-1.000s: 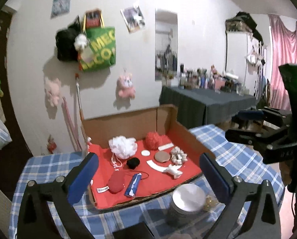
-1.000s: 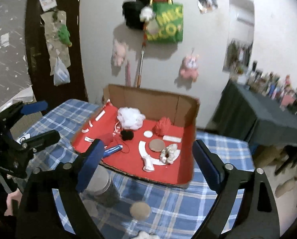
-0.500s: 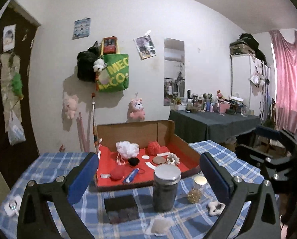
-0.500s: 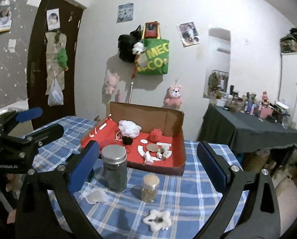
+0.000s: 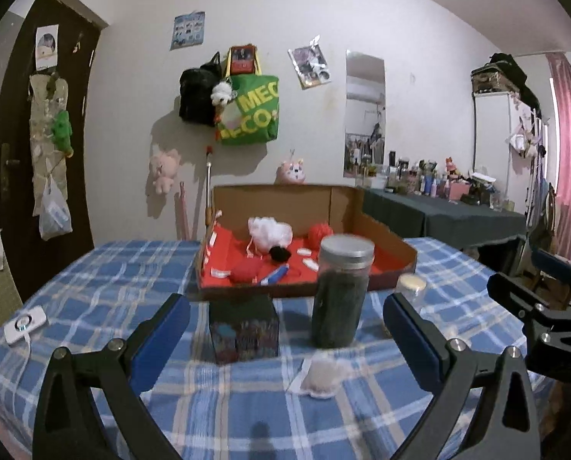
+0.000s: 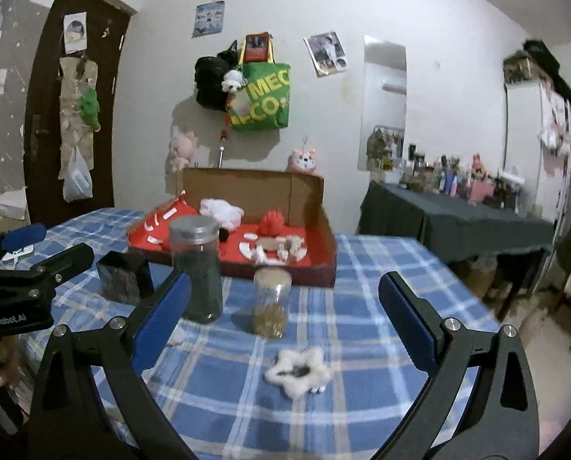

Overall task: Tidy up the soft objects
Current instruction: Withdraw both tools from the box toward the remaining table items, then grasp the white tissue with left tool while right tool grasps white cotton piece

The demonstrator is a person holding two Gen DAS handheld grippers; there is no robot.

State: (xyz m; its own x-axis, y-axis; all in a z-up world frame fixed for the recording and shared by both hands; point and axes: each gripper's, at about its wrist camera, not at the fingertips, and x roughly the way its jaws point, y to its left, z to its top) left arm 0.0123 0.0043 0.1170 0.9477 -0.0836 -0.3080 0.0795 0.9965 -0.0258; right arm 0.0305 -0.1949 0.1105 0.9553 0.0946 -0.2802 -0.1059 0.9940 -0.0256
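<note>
Bedroom-type space, white wall hung with a green tote bag (image 5: pixel 252 111), plush toys and posters; blue plaid cloth covers the desk (image 5: pixel 105 280). At the back of the desk sits an open cardboard box (image 5: pixel 304 199) with a red liner, holding a white mesh pouf (image 5: pixel 270 232), a red pom-pom (image 5: pixel 320 233), a small black puff (image 5: pixel 279 253), a red round piece and a blue tube; small white labels there are unreadable. In front of the box: a tall jar with a metal lid (image 5: pixel 341 291) and dark contents, a small glass jar (image 6: pixel 272 301) with brownish filling, half hidden behind the tool finger in the left view, and a dark printed cube box (image 5: pixel 244 329).

Loose soft items lie on the cloth near the cameras: a pale round pad (image 5: pixel 321 377), blurred, type unclear, and a white fluffy scrunchie (image 6: pixel 298 370) with a dark centre. A white gadget (image 5: pixel 24 324) sits at the desk's left edge.

Left tool (image 5: pixel 285 339) has its fingers wide apart, nothing between them but the desk items further off. Right tool (image 6: pixel 283 320) has just been spreading its jaws and stands fully apart, gripping nothing; the scrunchie lies on the cloth just ahead, untouched. Each tool shows partly at the edge of the other's view. Right edge of the room is motion-blurred.
</note>
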